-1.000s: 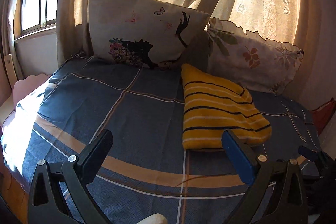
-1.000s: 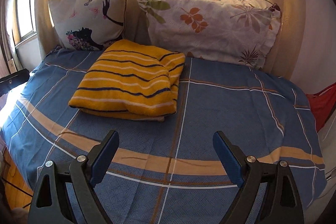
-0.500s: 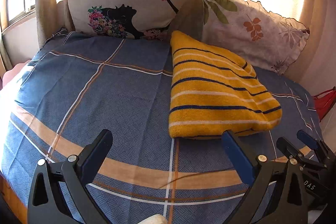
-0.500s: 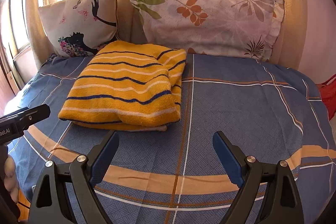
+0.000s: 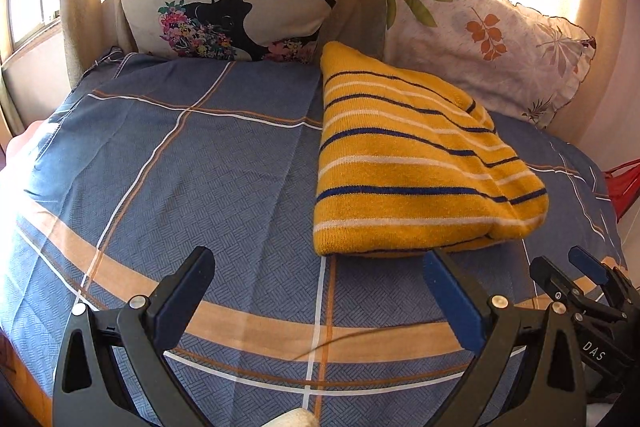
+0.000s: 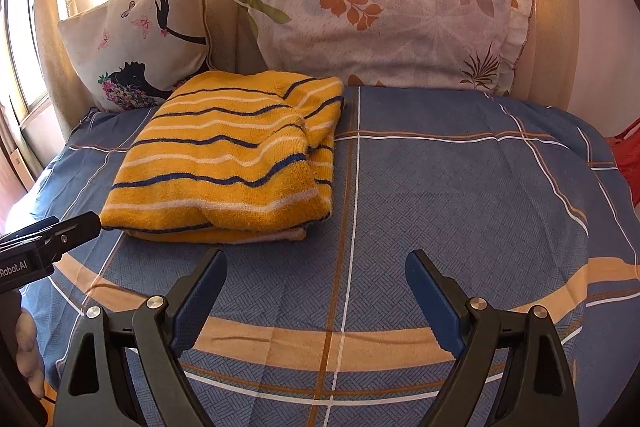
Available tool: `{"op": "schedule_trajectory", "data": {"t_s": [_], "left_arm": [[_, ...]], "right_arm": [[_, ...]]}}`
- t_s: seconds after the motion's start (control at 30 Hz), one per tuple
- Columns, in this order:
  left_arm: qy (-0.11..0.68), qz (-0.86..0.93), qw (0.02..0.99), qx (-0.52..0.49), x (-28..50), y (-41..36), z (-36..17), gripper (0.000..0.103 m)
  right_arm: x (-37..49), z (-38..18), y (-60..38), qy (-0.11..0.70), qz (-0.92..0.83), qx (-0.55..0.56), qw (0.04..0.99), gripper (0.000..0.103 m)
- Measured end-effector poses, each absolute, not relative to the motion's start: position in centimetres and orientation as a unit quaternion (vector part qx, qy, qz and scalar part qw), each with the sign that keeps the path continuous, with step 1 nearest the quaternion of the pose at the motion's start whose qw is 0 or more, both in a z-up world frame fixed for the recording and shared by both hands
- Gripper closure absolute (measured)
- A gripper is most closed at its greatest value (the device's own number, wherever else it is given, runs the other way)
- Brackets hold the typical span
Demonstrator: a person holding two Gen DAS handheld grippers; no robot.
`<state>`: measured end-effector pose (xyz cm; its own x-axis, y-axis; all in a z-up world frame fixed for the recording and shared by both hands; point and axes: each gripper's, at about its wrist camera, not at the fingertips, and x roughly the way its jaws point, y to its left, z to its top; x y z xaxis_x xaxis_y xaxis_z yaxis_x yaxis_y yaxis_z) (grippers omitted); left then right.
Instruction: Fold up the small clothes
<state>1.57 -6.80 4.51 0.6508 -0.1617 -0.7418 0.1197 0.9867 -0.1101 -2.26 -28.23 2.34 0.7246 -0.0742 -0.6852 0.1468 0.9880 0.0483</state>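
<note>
Sweater [image 5: 412, 163] seen folded on bed [image 5: 224, 187].
Both grippers, left [image 5: 316, 287] and right [image 6: 314, 287], are held wide and empty; another fold or release is judged next.

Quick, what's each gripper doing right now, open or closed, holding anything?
Left gripper: open, holding nothing.
Right gripper: open, holding nothing.
</note>
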Motion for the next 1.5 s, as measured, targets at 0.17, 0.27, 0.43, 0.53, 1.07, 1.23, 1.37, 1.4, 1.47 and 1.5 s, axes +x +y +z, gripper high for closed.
{"op": "schedule_trajectory", "data": {"t_s": [0.17,0.27,0.43,0.53,1.07,1.23,1.37,1.4,1.47,1.5], "left_arm": [[0.411,-0.077,0.908,-0.02,1.4,-7.1,4.4,0.0],[0.413,-0.08,0.907,-0.019,1.2,-7.1,4.4,0.0],[0.416,-0.086,0.905,-0.018,0.9,-7.2,4.4,0.0],[0.419,-0.089,0.903,-0.019,0.7,-7.2,4.3,0.0],[0.422,-0.094,0.901,-0.027,0.3,-6.6,4.1,0.0],[0.423,-0.095,0.901,-0.03,0.3,-6.5,4.1,0.0],[0.424,-0.096,0.9,-0.032,0.4,-6.3,4.0,0.0],[0.425,-0.097,0.899,-0.033,0.5,-6.2,4.0,0.0],[0.427,-0.098,0.898,-0.034,0.5,-6.2,3.9,0.0],[0.428,-0.099,0.898,-0.034,0.6,-6.1,3.9,0.0]], "right_arm": [[-2.4,2.4,-28.1,0.365,-0.059,0.049,0.928,0.009],[-2.4,2.5,-28.0,0.364,-0.058,0.046,0.928,0.009],[-2.6,2.5,-27.8,0.364,-0.058,0.044,0.928,0.009],[-2.6,2.5,-27.8,0.365,-0.056,0.045,0.928,0.009],[-3.4,2.6,-26.5,0.365,-0.059,0.042,0.928,0.009],[-3.4,2.6,-26.2,0.366,-0.058,0.041,0.928,0.009],[-3.3,2.7,-26.1,0.366,-0.057,0.04,0.928,0.009],[-3.3,2.7,-26.0,0.366,-0.057,0.039,0.928,0.009],[-3.2,2.7,-26.0,0.366,-0.056,0.039,0.928,0.009],[-3.2,2.7,-26.0,0.366,-0.055,0.039,0.928,0.009]]}}
